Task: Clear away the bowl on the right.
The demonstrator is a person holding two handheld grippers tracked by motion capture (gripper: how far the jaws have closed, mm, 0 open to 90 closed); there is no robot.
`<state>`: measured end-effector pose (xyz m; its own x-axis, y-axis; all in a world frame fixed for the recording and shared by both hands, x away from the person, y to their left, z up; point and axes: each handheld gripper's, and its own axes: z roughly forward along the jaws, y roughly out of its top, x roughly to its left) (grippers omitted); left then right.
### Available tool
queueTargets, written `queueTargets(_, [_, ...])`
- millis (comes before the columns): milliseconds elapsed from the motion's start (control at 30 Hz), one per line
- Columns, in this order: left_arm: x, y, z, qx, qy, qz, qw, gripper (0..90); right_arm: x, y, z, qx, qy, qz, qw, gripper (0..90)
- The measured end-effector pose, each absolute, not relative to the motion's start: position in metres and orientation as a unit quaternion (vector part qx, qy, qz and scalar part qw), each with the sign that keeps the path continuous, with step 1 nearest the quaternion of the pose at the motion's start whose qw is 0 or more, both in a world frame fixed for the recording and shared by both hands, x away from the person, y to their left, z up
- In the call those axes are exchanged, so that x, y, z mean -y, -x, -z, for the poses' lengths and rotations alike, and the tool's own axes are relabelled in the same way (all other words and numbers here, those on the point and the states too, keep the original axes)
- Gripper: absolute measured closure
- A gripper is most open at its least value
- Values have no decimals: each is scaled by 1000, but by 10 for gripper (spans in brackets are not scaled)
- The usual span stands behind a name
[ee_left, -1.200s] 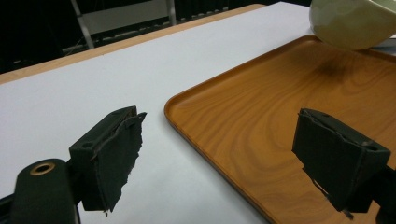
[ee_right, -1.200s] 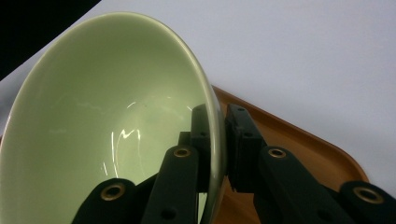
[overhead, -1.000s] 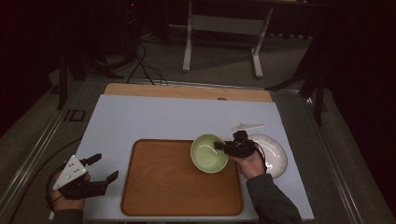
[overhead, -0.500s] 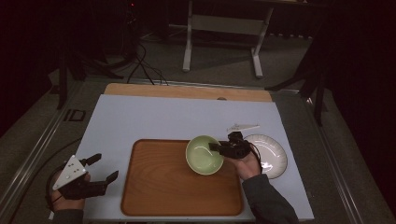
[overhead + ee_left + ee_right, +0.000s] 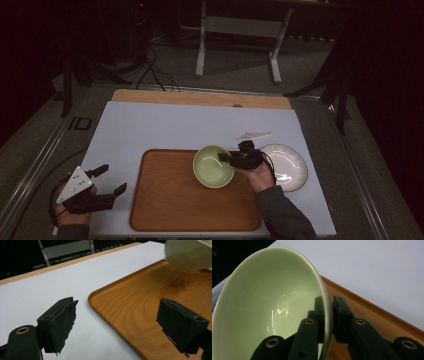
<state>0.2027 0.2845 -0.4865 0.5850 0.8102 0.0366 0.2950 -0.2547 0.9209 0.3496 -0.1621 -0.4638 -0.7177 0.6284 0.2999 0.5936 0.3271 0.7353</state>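
green bowl in the air, not yet set down

the right gripper [image 5: 235, 159] is clenched on the rim of a pale green glazed ceramic bowl [image 5: 213, 166]. in the right gripper view one jaw sits inside the bowl [image 5: 269, 312] and the other outside, with the wall pinched between them. the bowl is carried at the end of those jaws, tilted, over the far right part of the brown wooden tray with rounded corners [image 5: 165, 200]. from the left gripper view the bowl [image 5: 187, 253] looks to hang clear of the tray [image 5: 140, 302], a soft shadow lying on the wood beneath it, so i'd say it is off the surface.

just behind the right gripper, on its outer side, a round white plate [image 5: 287, 165] lies on the white tabletop [image 5: 175, 125], and beyond the gripper there is a small pale flat piece [image 5: 254, 135] i can't make out.

the left gripper [image 5: 106, 181] is released, its jaws wide apart and grasping nothing, hovering low off the tray's near left corner, well apart from the bowl.

as i judge it, the pick-up is done and the carry is in hand. what's left is to lower the bowl onto the tray, level it and let go. the rim grip is thin, so a slip or a hard landing is the risk.
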Motion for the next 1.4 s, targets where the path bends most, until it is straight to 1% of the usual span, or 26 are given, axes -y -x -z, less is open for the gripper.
queueTargets(567, [-285,-202,486,-371,-745,-265,487,154,146,-346,471,-823,-365,-436,8,824])
queueTargets(1400, [-285,-201,486,-371,-745,-265,486,154,136,-344,482,-829,-362,-427,-3,824])
